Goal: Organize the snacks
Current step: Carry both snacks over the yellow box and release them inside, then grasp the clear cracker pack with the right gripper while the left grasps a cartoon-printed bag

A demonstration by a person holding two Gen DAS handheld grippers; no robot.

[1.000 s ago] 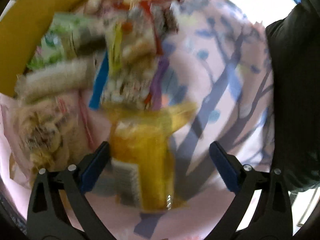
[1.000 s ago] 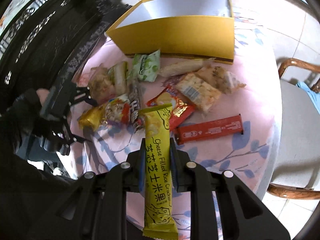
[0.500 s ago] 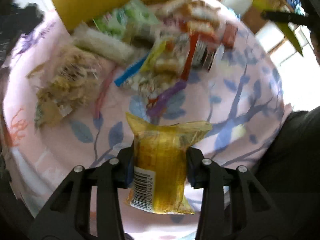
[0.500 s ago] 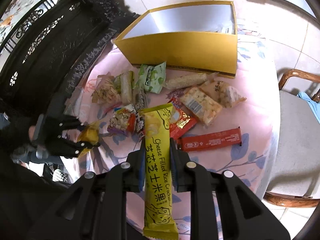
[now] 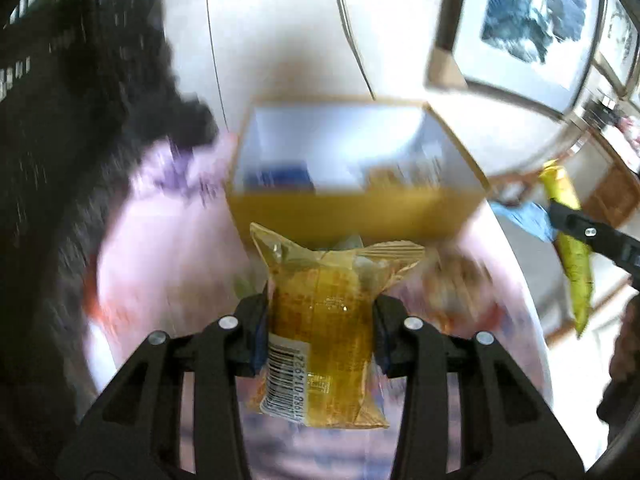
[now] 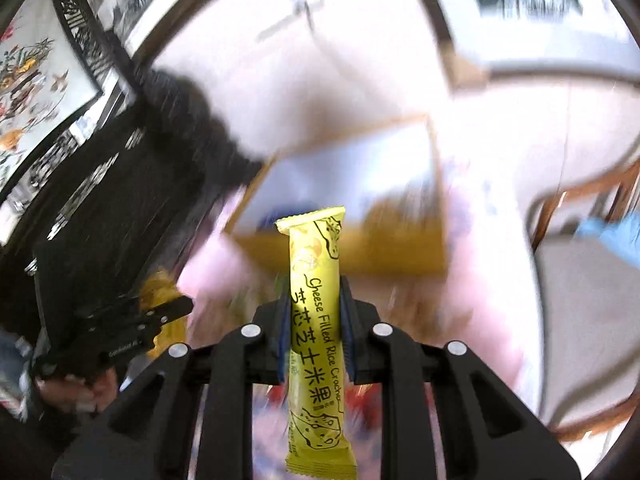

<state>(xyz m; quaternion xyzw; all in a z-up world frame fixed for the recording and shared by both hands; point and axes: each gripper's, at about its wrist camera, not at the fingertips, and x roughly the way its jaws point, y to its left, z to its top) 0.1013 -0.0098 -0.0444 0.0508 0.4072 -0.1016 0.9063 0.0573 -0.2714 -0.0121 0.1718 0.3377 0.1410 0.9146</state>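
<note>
My left gripper (image 5: 320, 312) is shut on a clear orange-yellow snack packet (image 5: 324, 344) with a barcode, held up above the pink tablecloth (image 5: 168, 248). Beyond it stands the open yellow box (image 5: 352, 212), its pale inside showing a few blurred packs. My right gripper (image 6: 314, 312) is shut on a long yellow cheese rice cracker bar (image 6: 316, 248), lifted upright before the same box (image 6: 400, 248). In the left wrist view that bar (image 5: 576, 272) hangs at the right edge. In the right wrist view the left gripper (image 6: 160, 312) with its orange packet (image 6: 160, 288) is at the lower left.
Blurred loose snacks (image 5: 456, 280) lie on the cloth in front of the box. Dark carved furniture (image 6: 100, 200) stands to the left. A wooden chair with a grey seat (image 6: 580, 300) is at the right. Framed pictures (image 5: 520, 20) hang on the wall behind.
My left gripper went from wide open to shut on the orange packet, rolled and lifted it. My right gripper rose with the yellow bar. Both views now tilt up toward the box and wall.
</note>
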